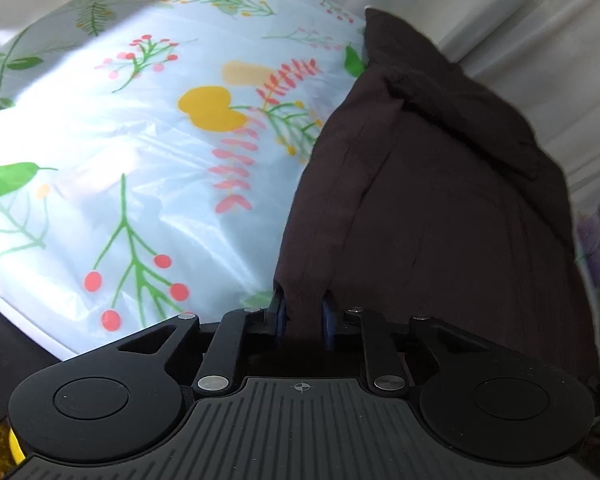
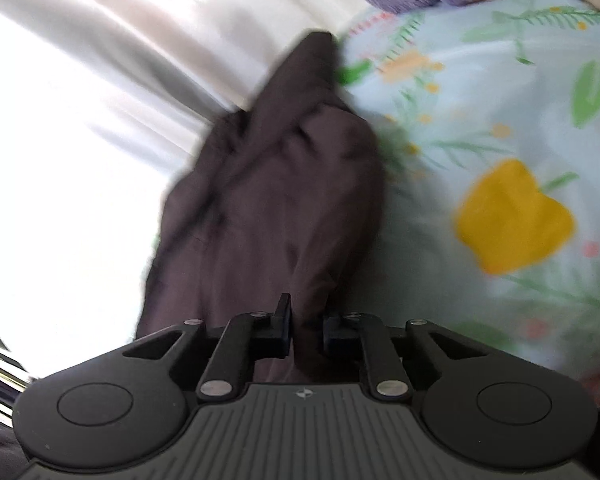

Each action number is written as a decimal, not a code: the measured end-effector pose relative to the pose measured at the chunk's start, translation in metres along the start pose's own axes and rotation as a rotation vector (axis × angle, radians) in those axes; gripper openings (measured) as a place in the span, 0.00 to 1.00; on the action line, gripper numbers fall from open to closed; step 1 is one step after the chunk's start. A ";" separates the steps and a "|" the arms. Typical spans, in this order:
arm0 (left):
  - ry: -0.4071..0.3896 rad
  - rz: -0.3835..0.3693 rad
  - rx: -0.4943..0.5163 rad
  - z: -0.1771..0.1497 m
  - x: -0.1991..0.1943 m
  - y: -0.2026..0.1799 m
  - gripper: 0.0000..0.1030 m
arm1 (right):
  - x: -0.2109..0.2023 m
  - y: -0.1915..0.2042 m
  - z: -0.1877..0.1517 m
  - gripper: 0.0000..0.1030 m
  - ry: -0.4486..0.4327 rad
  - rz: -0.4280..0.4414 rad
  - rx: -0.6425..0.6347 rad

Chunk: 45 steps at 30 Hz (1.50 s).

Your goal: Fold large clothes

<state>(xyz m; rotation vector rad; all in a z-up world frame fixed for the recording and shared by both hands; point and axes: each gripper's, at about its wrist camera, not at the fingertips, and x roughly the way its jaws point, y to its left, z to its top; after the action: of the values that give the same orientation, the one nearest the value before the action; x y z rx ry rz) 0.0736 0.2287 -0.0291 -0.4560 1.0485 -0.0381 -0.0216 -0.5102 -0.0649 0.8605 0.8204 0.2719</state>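
Fabric fills both grips: the left tool is clamped on a bunched edge of the dark brown garment at the frame's lower centre, and the right tool pinches another part of it. From there the garment runs toward the upper centre over the floral-covered bench, beside pale curtains. The step looks like grasping. Next probably comes lifting and spreading the cloth together.

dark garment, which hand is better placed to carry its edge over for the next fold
Left, probably. The left tongs pinch the dark garment at its edge beside open floral tablecloth, giving room to swing. The right tongs also grip it, but curtain flanks that side.
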 end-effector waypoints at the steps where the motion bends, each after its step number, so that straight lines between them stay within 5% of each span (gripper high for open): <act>1: -0.011 -0.008 -0.004 0.001 -0.003 -0.002 0.18 | -0.001 0.005 0.002 0.12 -0.023 0.039 0.009; 12: -0.226 -0.241 -0.064 0.042 -0.045 -0.039 0.14 | 0.017 0.058 0.055 0.10 -0.191 0.198 -0.055; 21: -0.307 -0.313 -0.055 0.096 -0.049 -0.061 0.14 | 0.045 0.086 0.116 0.09 -0.305 0.197 -0.114; 33: -0.383 -0.365 -0.067 0.210 -0.011 -0.092 0.14 | 0.109 0.120 0.217 0.09 -0.441 -0.007 -0.213; 45: -0.360 -0.200 -0.140 0.311 0.118 -0.103 0.23 | 0.206 0.102 0.271 0.13 -0.411 -0.259 -0.211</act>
<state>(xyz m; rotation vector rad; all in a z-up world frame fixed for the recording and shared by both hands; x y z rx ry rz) 0.4139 0.2140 0.0419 -0.6666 0.6512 -0.0583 0.3262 -0.4902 0.0058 0.5759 0.4991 -0.0482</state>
